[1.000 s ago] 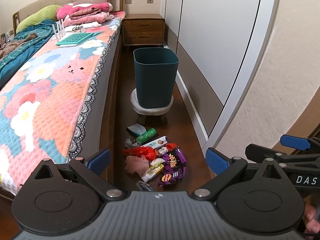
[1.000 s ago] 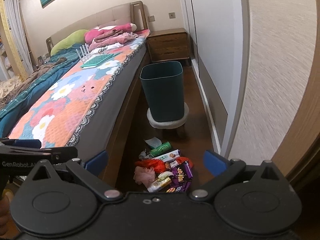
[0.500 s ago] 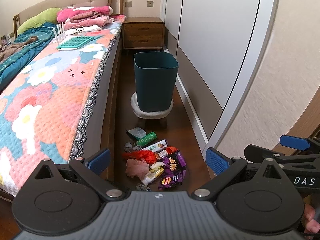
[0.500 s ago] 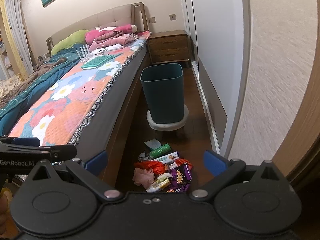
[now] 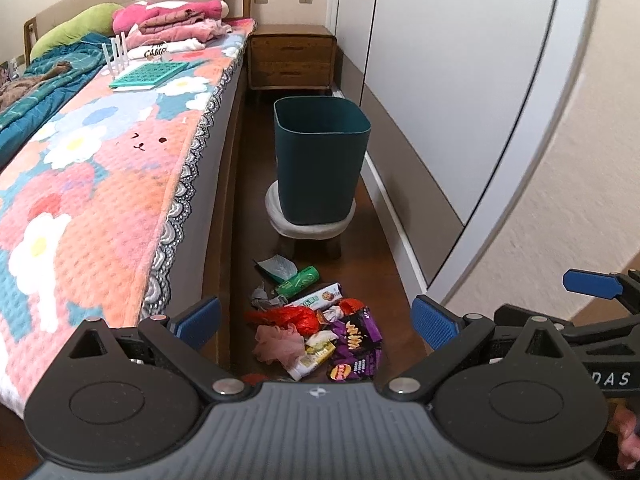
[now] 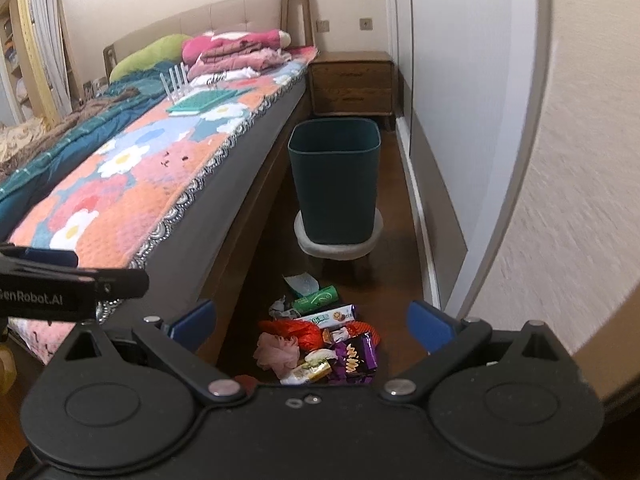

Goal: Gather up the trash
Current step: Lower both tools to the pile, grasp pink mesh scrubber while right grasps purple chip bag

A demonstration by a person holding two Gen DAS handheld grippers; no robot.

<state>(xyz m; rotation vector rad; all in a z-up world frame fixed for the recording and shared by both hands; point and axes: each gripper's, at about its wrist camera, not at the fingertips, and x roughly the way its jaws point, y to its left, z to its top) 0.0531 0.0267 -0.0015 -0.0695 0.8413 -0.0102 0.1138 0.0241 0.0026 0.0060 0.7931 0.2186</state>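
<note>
trash lies in a small heap on the dark wooden floor between the bed with the flowered pink and orange blanket and the white wardrobe doors: a crumpled red plastic bag, purple snack packets, a green roll. just beyond it a dark teal plastic bin stands upright on a low round grey stool. left gripper and right gripper both hold their jaws spread wide and empty, above the heap.

Floor aisle between bed and wardrobe (narrow) blocked by bin.
</note>
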